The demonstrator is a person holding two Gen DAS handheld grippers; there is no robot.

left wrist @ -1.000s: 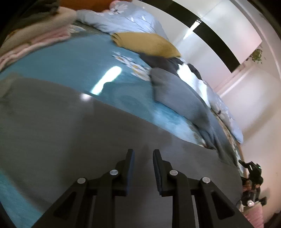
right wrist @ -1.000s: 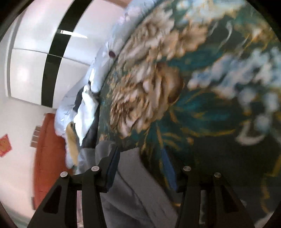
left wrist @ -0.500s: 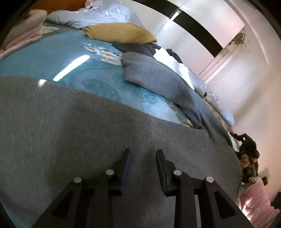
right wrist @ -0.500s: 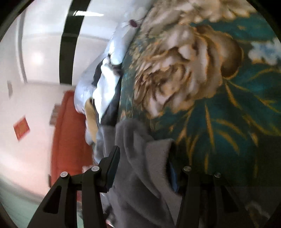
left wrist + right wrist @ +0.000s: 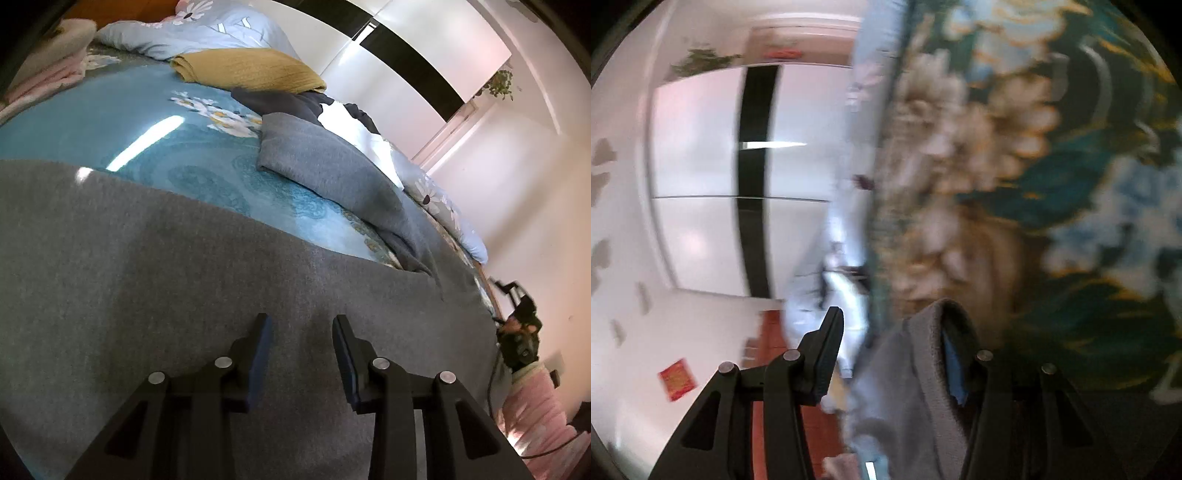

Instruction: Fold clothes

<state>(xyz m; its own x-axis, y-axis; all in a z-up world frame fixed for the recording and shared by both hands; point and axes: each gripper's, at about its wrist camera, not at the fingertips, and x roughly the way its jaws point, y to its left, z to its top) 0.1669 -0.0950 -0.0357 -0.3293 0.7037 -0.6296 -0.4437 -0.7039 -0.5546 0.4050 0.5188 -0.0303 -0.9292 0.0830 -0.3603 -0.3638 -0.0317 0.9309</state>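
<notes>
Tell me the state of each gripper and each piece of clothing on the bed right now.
Left gripper: open, over the cloth.
Right gripper: open, grey fabric between its fingers.
Large grey knit garment: spread flat on the bed.
Mustard yellow knit cloth: folded.

Garment (image 5: 184, 280) on bed (image 5: 110, 125), pillows (image 5: 247, 70) behind.

Left view bright, sheet (image 5: 147, 122) glare; right view motion-blurred
</notes>
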